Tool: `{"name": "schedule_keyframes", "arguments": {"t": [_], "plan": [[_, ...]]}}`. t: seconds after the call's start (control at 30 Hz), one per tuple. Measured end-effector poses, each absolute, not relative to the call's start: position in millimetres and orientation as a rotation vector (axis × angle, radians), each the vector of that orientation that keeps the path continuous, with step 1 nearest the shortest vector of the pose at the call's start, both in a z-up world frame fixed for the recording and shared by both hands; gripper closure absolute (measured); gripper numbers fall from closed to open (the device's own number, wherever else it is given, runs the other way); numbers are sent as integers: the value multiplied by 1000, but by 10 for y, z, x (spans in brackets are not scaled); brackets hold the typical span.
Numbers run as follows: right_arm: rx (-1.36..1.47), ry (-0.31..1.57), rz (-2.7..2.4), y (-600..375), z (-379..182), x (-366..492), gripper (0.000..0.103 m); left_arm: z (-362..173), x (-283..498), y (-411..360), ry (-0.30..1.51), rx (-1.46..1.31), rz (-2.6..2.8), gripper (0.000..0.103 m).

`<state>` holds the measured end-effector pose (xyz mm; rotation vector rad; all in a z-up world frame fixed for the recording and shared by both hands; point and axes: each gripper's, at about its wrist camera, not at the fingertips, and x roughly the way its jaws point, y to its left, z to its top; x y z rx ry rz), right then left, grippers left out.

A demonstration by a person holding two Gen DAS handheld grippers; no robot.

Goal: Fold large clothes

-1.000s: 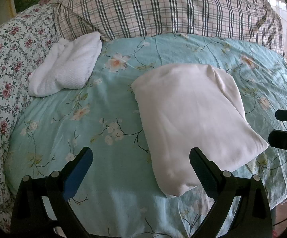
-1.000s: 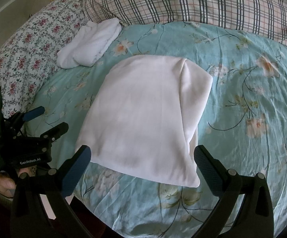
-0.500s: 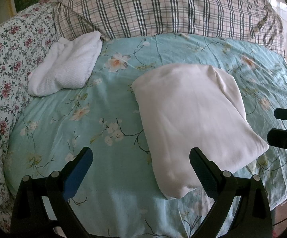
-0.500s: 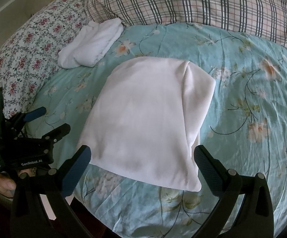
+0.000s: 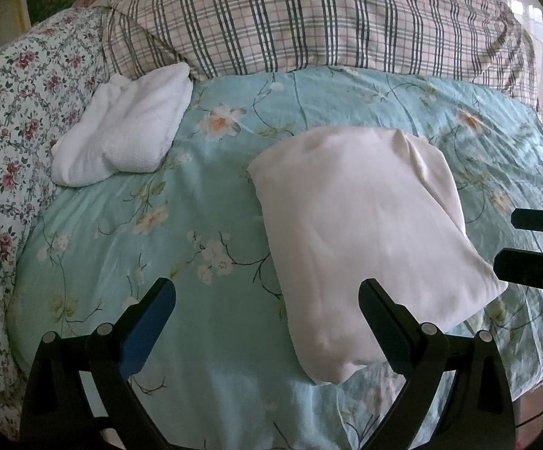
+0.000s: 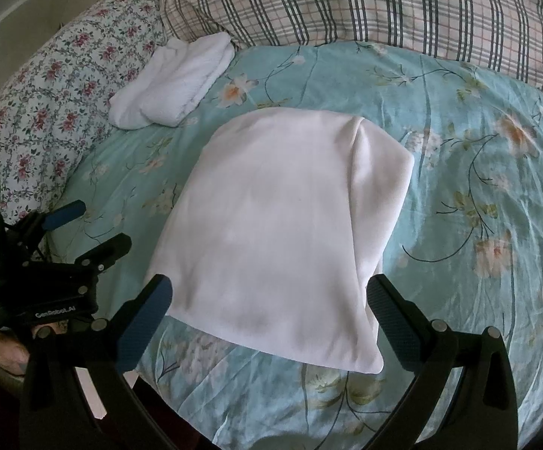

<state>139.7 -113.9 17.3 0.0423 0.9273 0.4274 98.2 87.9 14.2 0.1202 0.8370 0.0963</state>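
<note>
A folded pale pink garment [image 5: 365, 232] [image 6: 282, 225] lies flat on the teal floral bedspread [image 5: 203, 195] [image 6: 459, 172], near the bed's front edge. My left gripper [image 5: 267, 305] is open and hovers above the bedspread just left of the garment's near corner, holding nothing. My right gripper [image 6: 271, 302] is open too, raised over the garment's near edge with nothing between its fingers. Each gripper also shows in the other's view: the right one at the right edge [image 5: 534, 240], the left one at the lower left [image 6: 80, 232].
A folded white knit garment [image 5: 125, 142] [image 6: 173, 82] rests at the back left against a plaid pillow [image 5: 309, 22] [image 6: 365, 3]. A floral quilt [image 5: 12, 120] [image 6: 53, 90] runs along the left side. A hand [image 6: 5, 348] shows under the left gripper.
Both grippers stayed open and nearly still. The right wrist view has drifted slightly back, so the folded garment sits a little lower and farther right in it.
</note>
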Motion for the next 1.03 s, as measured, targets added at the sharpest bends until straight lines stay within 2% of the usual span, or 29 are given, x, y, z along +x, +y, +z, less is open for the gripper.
{"name": "schedule_keyframes", "arguments": {"t": [1.03], "plan": [[58,959,417,-1173,-21,1615,0,112,1114,1018,847,73,127,5]]}}
